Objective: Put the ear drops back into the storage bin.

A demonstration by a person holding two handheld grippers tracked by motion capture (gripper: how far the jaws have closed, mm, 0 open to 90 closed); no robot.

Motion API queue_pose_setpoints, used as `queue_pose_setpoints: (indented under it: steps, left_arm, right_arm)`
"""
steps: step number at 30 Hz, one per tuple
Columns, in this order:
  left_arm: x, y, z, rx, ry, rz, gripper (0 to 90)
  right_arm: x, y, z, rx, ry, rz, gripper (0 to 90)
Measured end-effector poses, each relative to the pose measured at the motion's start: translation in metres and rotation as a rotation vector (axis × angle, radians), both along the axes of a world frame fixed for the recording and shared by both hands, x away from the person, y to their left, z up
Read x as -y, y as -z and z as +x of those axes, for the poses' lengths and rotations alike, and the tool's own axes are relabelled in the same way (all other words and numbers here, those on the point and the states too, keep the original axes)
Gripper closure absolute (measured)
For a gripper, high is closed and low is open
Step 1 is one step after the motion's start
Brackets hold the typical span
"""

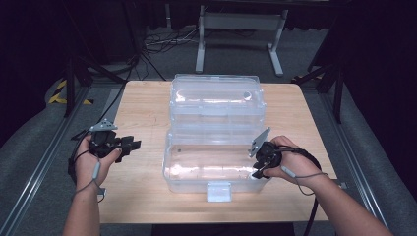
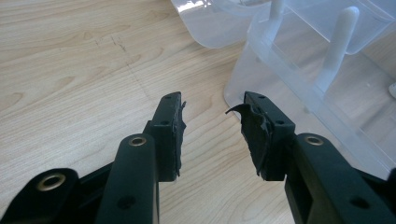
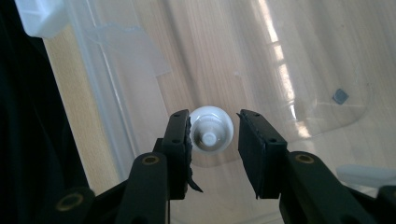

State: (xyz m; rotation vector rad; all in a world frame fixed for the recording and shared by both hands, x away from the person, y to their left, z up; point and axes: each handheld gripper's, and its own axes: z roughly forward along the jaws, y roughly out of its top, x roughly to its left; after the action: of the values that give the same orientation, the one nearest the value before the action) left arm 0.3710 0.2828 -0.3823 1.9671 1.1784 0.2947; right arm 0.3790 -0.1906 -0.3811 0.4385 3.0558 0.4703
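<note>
On the wooden table (image 1: pixel 142 196), an open clear plastic box (image 1: pixel 214 169) is seen from the high view, between the left gripper (image 1: pixel 129 145) and the right gripper (image 1: pixel 259 164) at its right end. In the left gripper view, parted jaws are held over bare wood, nothing between them. In the right gripper view, a white knob (image 3: pixel 211 129) is flanked by parted jaws; the left pad touches it, the other stands clear.

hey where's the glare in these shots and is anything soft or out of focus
High view: bright glare on the clear plastic box, dark surroundings. Right gripper view: streaky reflections on the box floor; the white peg between the right tool jaws looks soft. Left gripper view: evenly lit, table grain sharp.
</note>
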Motion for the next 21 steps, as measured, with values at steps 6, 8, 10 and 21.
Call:
queue_pose_setpoints:
  steps: [6,8,10,21]
  left_arm:
    - [0.001,0.0,0.001,0.0,0.003,0.001,59.1]
    - [0.002,0.0,0.001,-0.001,0.005,0.0,59.1]
    - [0.002,0.0,0.001,0.0,0.005,0.003,59.0]
    - [0.003,0.001,0.001,-0.003,0.007,0.003,59.0]
  right_arm:
    - [0.005,-0.014,-0.004,0.018,0.004,0.044,62.6]
    - [0.007,-0.022,-0.006,0.03,0.004,0.06,61.9]
    - [0.009,-0.027,-0.007,0.034,-0.004,0.089,61.5]
    - [-0.002,-0.037,-0.022,0.014,-0.057,0.119,59.3]
